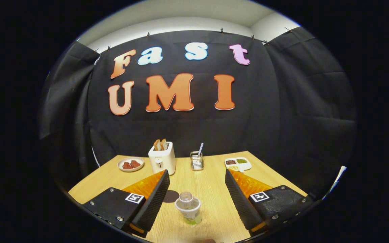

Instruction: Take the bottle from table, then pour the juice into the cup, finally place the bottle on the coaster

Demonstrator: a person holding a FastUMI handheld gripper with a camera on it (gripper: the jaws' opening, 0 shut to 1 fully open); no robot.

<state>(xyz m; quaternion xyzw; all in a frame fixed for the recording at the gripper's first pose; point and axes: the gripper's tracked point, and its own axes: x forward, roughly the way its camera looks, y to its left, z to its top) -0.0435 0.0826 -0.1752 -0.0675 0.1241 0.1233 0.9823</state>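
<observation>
**Gripper spread wide over the bottle on the wooden worktop**

The worktop (211, 189) is a pale, straight-grained wood surface with a smooth finish, running back to the black cloth wall of the booth.

The gripper (197, 197) hangs above it with its two fingers set far apart, touching nothing. Each finger (155, 199) is a flat wedge with a finely ribbed inner face, backed by a translucent faceted plate and bolted to a matte block that carries a small square marker.

At the rear of the worktop stands a toaster (162, 158), a rounded cream box with two slices of toast (160, 144) poking up from its slots. Beside it on the left lies a small round plate (130, 164) bearing two reddish-brown lumps. Off to the right sits a white divided tray (237, 163) with dark, green and pale fillings in its compartments. Between the toaster and the tray stands a small clear glass cup (197, 161) with a straw leaning out of it.

The bottle (188, 207) stands upright between the fingers, nearer the left one yet clear of both; it is clear plastic with a rounded cap and a little green juice at the bottom. Just behind it to the left, a flat, dark, round coaster (171, 196) lies partly hidden by the left finger.
</observation>
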